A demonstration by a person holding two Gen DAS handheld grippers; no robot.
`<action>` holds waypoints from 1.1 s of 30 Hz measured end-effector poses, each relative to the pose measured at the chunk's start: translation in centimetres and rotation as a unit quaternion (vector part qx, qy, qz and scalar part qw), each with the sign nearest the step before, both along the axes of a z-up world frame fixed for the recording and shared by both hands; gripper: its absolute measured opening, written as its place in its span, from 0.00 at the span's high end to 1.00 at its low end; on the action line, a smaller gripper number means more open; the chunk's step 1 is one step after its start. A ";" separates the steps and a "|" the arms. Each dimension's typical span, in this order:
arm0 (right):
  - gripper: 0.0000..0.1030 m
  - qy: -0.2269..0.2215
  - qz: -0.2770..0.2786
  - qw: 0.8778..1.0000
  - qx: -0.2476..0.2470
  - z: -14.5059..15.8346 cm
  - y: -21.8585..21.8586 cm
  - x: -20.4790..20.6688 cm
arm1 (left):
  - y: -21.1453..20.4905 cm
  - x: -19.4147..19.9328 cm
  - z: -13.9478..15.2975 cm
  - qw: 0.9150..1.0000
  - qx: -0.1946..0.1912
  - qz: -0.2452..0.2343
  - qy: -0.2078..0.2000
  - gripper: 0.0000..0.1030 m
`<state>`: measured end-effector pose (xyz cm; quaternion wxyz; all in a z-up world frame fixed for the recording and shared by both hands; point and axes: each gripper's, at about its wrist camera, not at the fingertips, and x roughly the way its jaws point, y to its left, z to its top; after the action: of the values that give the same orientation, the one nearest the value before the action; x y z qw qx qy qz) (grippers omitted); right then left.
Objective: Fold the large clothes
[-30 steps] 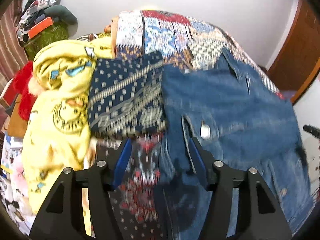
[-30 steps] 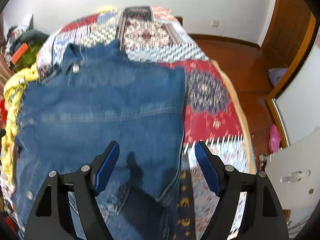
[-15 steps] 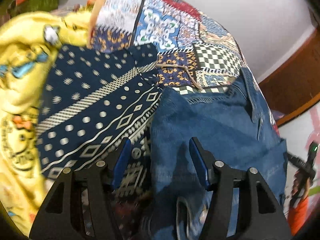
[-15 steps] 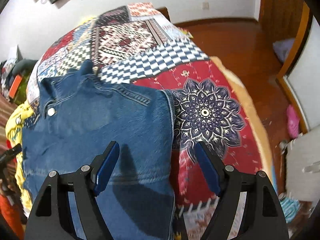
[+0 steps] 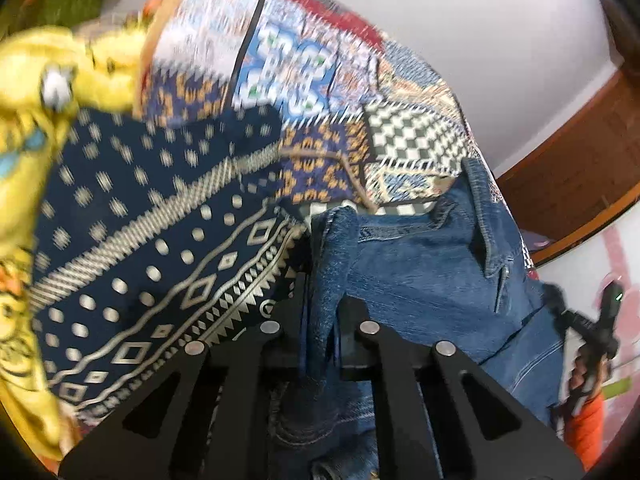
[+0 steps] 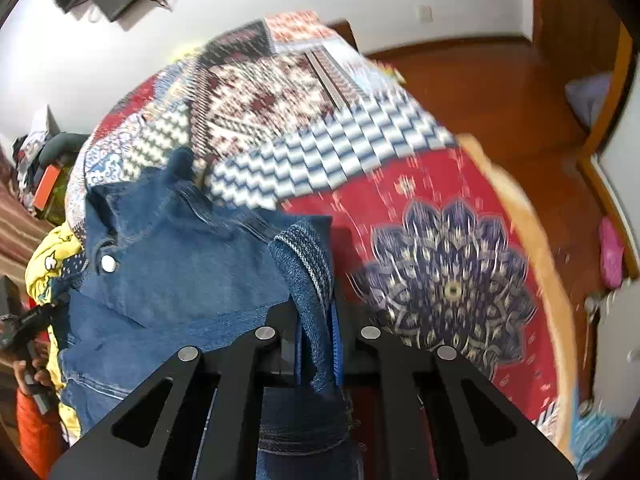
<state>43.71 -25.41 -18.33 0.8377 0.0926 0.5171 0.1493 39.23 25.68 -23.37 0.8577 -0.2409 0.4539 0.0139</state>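
Observation:
A blue denim jacket (image 5: 424, 272) lies spread on a patchwork bedspread (image 5: 412, 136). My left gripper (image 5: 320, 320) is shut on the jacket's left shoulder edge, and a fold of denim stands up between its jaws. In the right wrist view the same denim jacket (image 6: 192, 272) shows its collar and a metal button. There my right gripper (image 6: 318, 332) is shut on the right shoulder edge, where the stitched seam bunches up. The other gripper and the hand holding it show at the edge of each view.
A folded navy patterned cloth (image 5: 152, 248) lies left of the jacket, with a yellow printed garment (image 5: 24, 168) beyond it. The bed's right edge (image 6: 516, 216) drops to a wooden floor (image 6: 480, 80). Piled items (image 6: 44, 176) sit at the far left by the wall.
Both grippers moved forward along the jacket to its shoulder corners and went from open to shut, each pinching up a fold of denim.

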 end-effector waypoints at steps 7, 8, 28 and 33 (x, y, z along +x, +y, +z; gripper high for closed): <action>0.92 -0.079 0.039 0.996 -0.020 5.4 2.5 0.5 | 0.0 -1.9 6.6 0.997 0.044 0.011 -0.063 0.93; 0.92 -0.090 0.041 0.995 -0.018 6.3 3.0 0.7 | 0.2 -2.0 7.2 0.996 0.049 0.012 -0.068 0.93; 0.85 -0.040 0.026 0.995 -0.087 -1.4 6.2 5.7 | 2.5 3.2 -2.8 0.991 0.113 0.029 0.065 0.82; 0.72 -0.025 0.027 0.993 -0.113 -0.2 6.0 4.8 | 1.3 1.7 -0.9 0.986 0.148 0.025 0.067 0.82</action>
<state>48.53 -19.42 -18.51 0.8511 -0.0203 0.5118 0.1149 40.96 27.02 -24.22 0.8510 -0.1206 0.4972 0.1186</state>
